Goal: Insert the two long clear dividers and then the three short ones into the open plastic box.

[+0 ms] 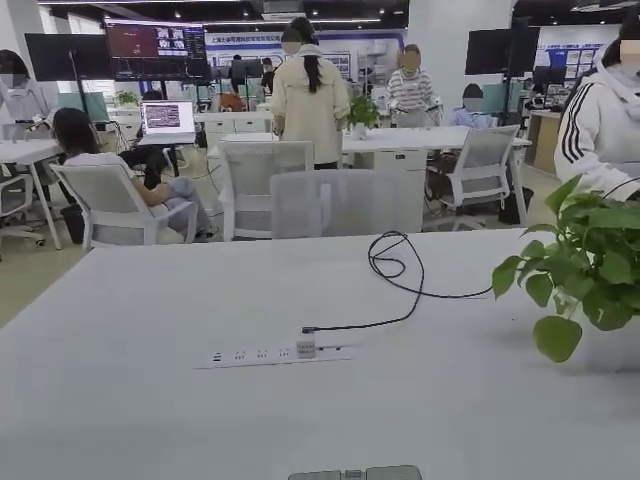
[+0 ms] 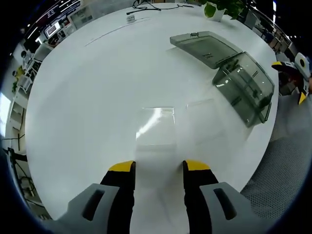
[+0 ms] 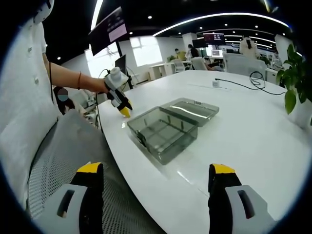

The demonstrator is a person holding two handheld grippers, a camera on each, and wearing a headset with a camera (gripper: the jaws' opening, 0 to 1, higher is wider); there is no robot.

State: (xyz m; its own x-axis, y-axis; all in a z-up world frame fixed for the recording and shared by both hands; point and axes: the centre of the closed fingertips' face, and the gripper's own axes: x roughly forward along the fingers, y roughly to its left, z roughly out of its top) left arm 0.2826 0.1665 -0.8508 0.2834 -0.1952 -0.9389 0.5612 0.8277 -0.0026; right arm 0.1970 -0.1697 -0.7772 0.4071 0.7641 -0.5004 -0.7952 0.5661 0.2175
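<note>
The smoky clear plastic box stands open near the table's edge, its lid laid flat beyond it. Clear dividers lie flat on the white table, just ahead of my left gripper, which is open with nothing between its fingers. A fainter clear piece lies between them and the box. My right gripper is open wide and empty, off the table's edge, facing the box and lid. The left gripper shows beyond the box, held by a hand. A sliver of the box shows in the head view.
A power strip with a plugged black cable lies mid-table. A potted plant stands at the right. A grey mesh chair is at the table's near edge. Chairs and people are beyond the far side.
</note>
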